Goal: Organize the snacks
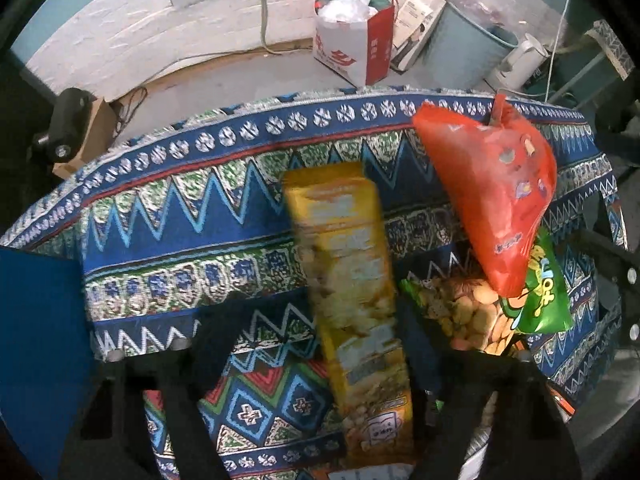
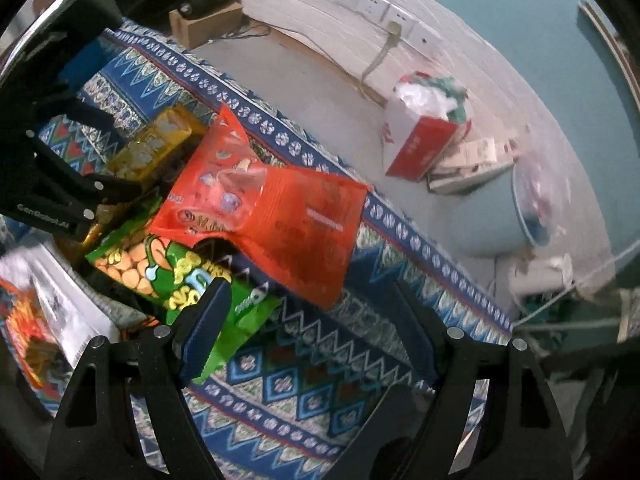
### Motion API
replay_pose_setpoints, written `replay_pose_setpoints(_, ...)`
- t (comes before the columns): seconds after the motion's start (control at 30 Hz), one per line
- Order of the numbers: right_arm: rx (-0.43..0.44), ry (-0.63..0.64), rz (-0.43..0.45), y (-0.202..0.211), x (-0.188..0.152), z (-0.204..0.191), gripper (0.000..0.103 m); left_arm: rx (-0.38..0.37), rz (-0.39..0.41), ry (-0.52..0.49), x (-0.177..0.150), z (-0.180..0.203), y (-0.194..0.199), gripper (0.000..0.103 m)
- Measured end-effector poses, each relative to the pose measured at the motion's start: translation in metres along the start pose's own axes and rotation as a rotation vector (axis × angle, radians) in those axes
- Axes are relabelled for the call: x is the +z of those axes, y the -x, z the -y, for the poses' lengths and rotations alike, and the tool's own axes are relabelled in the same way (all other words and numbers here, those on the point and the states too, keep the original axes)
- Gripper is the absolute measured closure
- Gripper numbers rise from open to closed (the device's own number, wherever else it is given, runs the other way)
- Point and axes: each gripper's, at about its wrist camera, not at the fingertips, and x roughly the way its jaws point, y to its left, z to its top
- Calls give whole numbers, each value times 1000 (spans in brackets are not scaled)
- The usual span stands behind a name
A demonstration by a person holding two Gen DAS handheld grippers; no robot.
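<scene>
Your left tool (image 1: pixel 304 344) points straight down over the patterned blue, green and white woven cloth (image 1: pixel 168 216) covering the worktop. A long yellow foil cracker pack (image 1: pixel 352 292) runs lengthwise between its fingers. Jaws roughly half spread; can't tell whether the pads press on the pack, since the picture is blurred there. To that tool's right: an orange-red plastic snack bag (image 1: pixel 496 200) lying partly over a green plastic bag of round biscuits (image 1: pixel 540 296).

Your right tool (image 2: pixel 312 340) stands wide, w/ nothing gripped. Its left finger (image 2: pixel 204 328) sits over the green bag's corner (image 2: pixel 240 312); contact not determinable. Bare cloth (image 2: pixel 320 368) lies between the fingers. Orange-red bag (image 2: pixel 272 208) is ahead of this tool, yellow pack (image 2: pixel 156 144) further ahead-left, beside the left tool's black body (image 2: pixel 60 196). A white-and-orange packet (image 2: pixel 48 312) lies at far left, blurred.

Beyond the worktop edge, on the floor: red-and-white paper carrier bag (image 1: pixel 352 44), pale blue bin (image 1: pixel 468 36).
</scene>
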Motion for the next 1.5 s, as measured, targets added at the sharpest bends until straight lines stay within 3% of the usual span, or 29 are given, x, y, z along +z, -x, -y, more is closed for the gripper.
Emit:
replay_pose_setpoints(0.07, -12, 35, 12, -3, 6, -3, 24, 13, -2, -6, -1, 1, -2, 59)
replay_pose_setpoints(0.1, -15, 47, 16, -4, 9, -4, 24, 36, 3, -17, 0, 0, -1, 61)
replay_pose_setpoints(0.23, -13, 124, 14, -13, 19, -15, 24, 14, 4, 10, 5, -14, 2, 63)
replay_pose_setpoints(0.53, -30, 241, 13, -35, 38, -39, 24, 44, 23, 53, 14, -51, 9, 63)
replay_pose_setpoints(0.63, -22, 250, 11, -41, 45, -44, 24, 51, 25, 56, 13, -53, 7, 59)
replay_pose_setpoints(0.7, -13, 248, 4, -45, 50, -45, 24, 53, 24, 43, 11, -50, 6, 51)
replay_pose_setpoints(0.77, -10, 248, -8, -51, 55, -46, 24, 90, 13, 25, 10, -46, 4, 32)
replay_pose_setpoints(0.97, 28, 226, -19, -60, 60, -46, 24, 119, -8, -23, -3, -32, 3, 27)
replay_pose_setpoints(1.03, 47, 207, -25, -61, 60, -46, 30, 103, -8, -23, -6, -32, 3, 27)
replay_pose_setpoints(1.1, 71, 175, -34, -61, 58, -43, 36, 107, 6, -23, -10, -31, 5, 34)
replay_pose_setpoints(1.13, 83, 155, -33, -61, 57, -42, 42, 118, 18, -25, -11, -32, 7, 53)
replay_pose_setpoints(1.17, 94, 139, -32, -60, 57, -41, 48, 109, 20, -27, -11, -32, 9, 58)
replay_pose_setpoints(1.27, 125, 68, -23, -58, 51, -36, 60, 45, 21, 7, -14, -37, 12, 67)
replay_pose_setpoints(1.5, 154, -73, 44, -45, 36, -33, 71, 58, 117, 20, -15, -39, 39, 72)
